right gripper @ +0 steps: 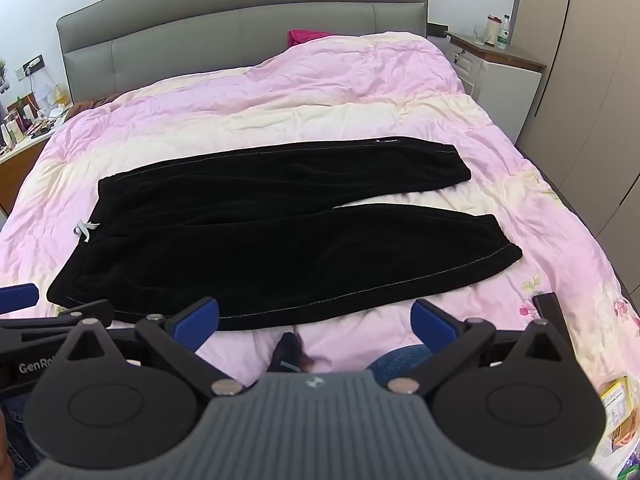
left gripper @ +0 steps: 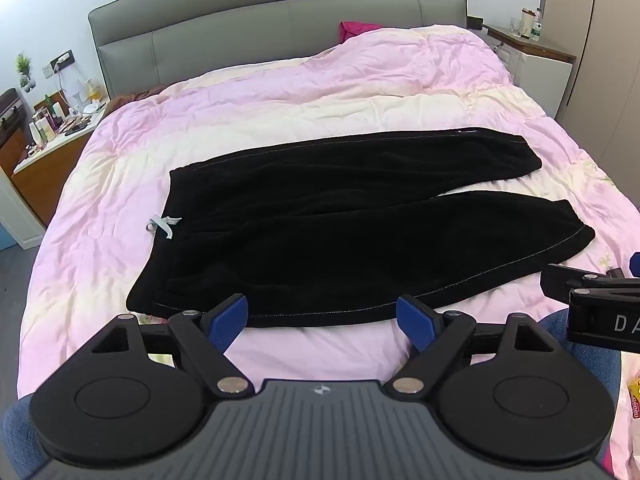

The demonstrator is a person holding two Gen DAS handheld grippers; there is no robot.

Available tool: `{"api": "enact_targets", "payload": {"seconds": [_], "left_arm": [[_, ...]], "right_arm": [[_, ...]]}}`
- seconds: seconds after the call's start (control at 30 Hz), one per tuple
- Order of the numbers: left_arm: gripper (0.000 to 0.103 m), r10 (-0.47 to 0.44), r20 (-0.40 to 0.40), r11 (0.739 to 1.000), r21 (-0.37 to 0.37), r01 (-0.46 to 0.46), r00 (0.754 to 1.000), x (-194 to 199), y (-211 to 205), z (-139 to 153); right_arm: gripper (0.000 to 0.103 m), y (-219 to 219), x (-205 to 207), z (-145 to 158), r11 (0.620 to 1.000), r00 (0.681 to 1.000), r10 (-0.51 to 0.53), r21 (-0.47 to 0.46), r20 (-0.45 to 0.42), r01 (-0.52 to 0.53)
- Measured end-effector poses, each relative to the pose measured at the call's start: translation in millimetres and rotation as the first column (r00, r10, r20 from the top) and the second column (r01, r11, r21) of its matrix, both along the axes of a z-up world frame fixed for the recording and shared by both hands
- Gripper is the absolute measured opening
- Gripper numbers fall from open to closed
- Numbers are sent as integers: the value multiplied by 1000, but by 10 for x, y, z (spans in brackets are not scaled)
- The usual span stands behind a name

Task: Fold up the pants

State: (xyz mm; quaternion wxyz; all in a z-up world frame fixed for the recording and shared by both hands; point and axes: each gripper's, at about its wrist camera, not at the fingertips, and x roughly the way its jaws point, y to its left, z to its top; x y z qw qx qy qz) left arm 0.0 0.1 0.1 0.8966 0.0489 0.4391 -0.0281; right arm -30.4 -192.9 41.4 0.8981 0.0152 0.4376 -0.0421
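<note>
Left wrist view: left gripper (left gripper: 322,320) spread wide, nothing between the pads, hovering at the near hem of the black pants (left gripper: 360,224). Pants lie flat across the pink duvet (left gripper: 280,92), waistband left, cuffs right, legs slightly apart.

Right wrist view: right gripper (right gripper: 316,322) also spread, empty, just short of the near leg. Fabric looks soft, limp, fairly thick; best pinched at waistband and cuff edges.

Bright, even indoor light; sharp centre, fisheye-bent dark corners.

Grey headboard (left gripper: 280,12), pink quilt (left gripper: 320,80), cluttered nightstands (left gripper: 532,46), possibly wardrobe (right gripper: 592,80).
</note>
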Motion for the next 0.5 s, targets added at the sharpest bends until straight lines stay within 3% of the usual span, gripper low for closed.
{"api": "enact_targets", "payload": {"seconds": [0.5], "left_arm": [[98, -6, 6, 1000, 3, 6, 1000, 3, -3, -10]], "right_arm": [[98, -20, -2, 0, 1000, 1000, -3, 5, 0, 3]]}}
